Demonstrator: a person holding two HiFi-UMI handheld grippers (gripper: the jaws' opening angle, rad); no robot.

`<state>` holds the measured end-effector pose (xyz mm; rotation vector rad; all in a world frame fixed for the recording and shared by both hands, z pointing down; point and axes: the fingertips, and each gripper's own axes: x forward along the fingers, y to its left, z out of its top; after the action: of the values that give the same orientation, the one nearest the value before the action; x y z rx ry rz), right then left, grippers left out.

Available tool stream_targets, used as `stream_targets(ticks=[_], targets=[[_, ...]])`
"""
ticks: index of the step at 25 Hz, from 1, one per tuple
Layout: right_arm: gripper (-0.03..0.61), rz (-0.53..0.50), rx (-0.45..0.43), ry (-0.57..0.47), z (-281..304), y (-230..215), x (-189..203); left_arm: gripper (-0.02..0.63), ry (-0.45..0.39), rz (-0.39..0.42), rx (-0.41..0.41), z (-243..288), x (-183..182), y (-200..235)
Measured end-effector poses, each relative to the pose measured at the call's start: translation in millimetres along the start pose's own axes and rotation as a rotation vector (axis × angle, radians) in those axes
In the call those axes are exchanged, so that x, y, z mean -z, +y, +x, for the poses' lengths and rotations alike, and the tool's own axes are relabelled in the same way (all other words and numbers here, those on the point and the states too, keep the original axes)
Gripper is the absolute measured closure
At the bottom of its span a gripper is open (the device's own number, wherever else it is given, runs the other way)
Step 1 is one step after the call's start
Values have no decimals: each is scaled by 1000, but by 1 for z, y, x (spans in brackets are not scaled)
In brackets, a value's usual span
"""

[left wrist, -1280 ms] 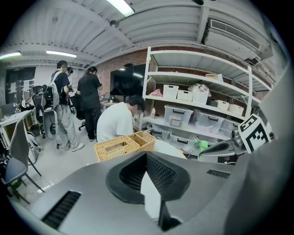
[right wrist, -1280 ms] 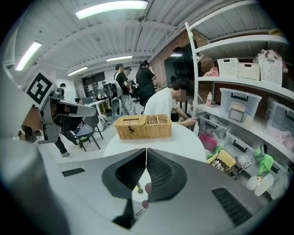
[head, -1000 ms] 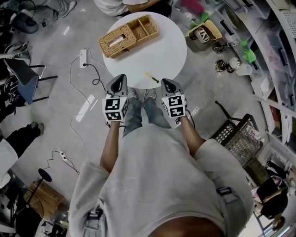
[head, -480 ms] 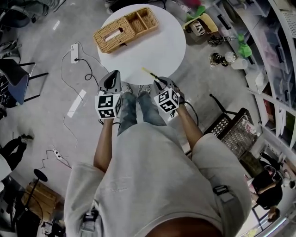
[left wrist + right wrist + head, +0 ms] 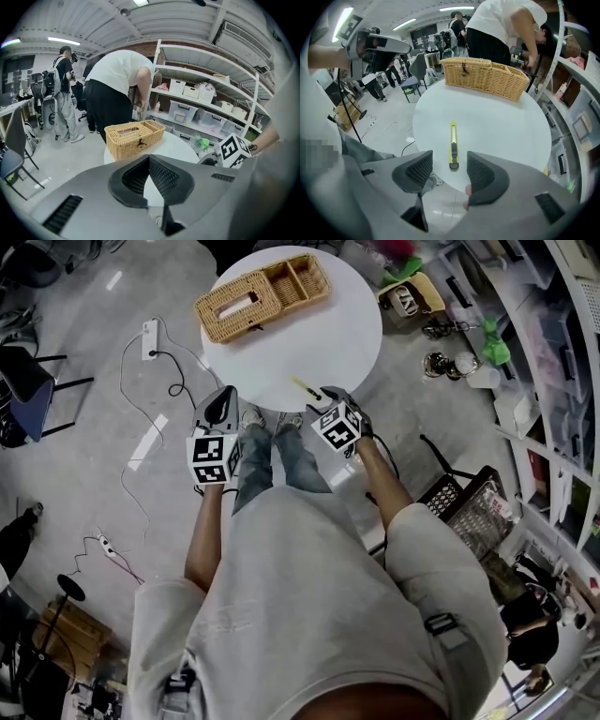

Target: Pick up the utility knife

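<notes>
A yellow utility knife (image 5: 305,388) (image 5: 453,145) lies near the front edge of the round white table (image 5: 361,343) (image 5: 511,136), its length pointing away from me. My right gripper (image 5: 326,397) (image 5: 449,161) hangs just over the knife's near end, tilted steeply down. Its jaws are opening, with the knife's end between the tips and neither pad touching it. My left gripper (image 5: 223,399) (image 5: 149,158) hovers off the table's left front edge, its jaws closed together on nothing.
A wicker basket (image 5: 262,296) (image 5: 485,77) (image 5: 133,138) sits at the table's far side, where a person in a white shirt (image 5: 117,89) leans over. A power strip (image 5: 150,338) and cable lie on the floor at left. A black wire basket (image 5: 473,512) and shelves stand at right.
My right gripper has moved forward and down to the knife at the table's edge and rolled. The left gripper has shifted only slightly.
</notes>
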<state>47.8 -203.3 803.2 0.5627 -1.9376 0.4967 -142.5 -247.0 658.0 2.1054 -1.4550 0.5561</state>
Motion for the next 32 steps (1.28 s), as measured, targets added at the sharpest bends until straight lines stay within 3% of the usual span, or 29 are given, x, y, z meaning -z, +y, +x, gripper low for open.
stream_targets(ticks=[4,9,15,23,26,32], targets=[[341,22,-23,26,10,-3,3,594,7,0,-11,0,3,7],[436,27,-5,39,17,-9,2,594,8,-8,-17,-2,6,10],[494,20,-8,56,17,-9,1,594,14,-17,-21,-3,8,11],[495,29,-1,27,14,-8,-1,594,14,-16,-17,-3,9,8],[495,70,18,-9,7,-12,-7,594,9,-9,-12,-2,7,6],[495,247,92,-124,-15,-31,-18,594,1,4,1,-2,0,3]])
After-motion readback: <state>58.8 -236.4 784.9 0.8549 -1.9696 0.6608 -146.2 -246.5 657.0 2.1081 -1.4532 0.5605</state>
